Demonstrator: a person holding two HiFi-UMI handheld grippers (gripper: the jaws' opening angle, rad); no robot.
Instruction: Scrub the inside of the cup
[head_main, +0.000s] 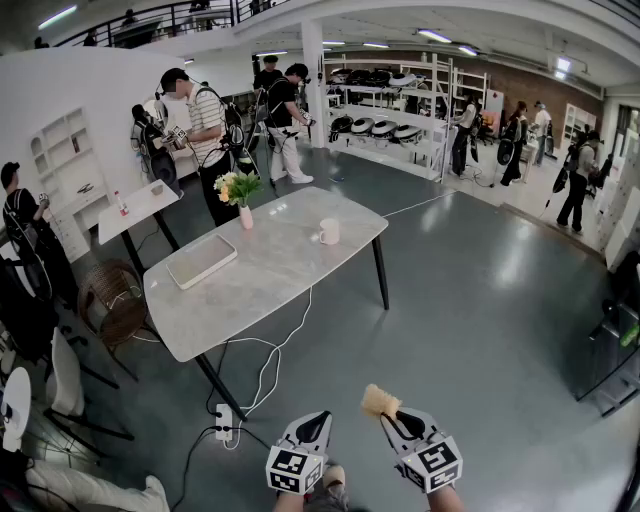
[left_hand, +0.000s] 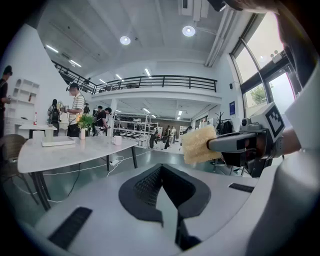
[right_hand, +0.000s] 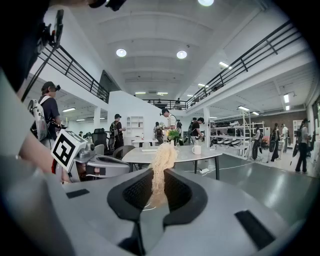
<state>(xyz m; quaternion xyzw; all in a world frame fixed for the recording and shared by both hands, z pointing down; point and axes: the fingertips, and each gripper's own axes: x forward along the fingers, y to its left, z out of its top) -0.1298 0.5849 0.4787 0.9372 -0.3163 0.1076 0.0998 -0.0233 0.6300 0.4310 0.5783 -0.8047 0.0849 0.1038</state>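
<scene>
A white cup (head_main: 329, 231) stands on the far right part of a grey marble table (head_main: 270, 290), well ahead of both grippers; it also shows small in the left gripper view, cup (left_hand: 117, 140), and in the right gripper view, cup (right_hand: 196, 149). My right gripper (head_main: 391, 415) is shut on a yellow sponge (head_main: 379, 401), which sticks out past the jaws, sponge (right_hand: 161, 162). My left gripper (head_main: 314, 430) is shut and holds nothing. Both hang low over the floor, side by side. The sponge (left_hand: 198, 145) is at the right of the left gripper view.
On the table stand a pink vase with flowers (head_main: 240, 195) and a flat white tray (head_main: 201, 261). A power strip (head_main: 224, 421) with cables lies on the floor under the near table end. A wicker chair (head_main: 110, 301) is at the left. Several people stand beyond.
</scene>
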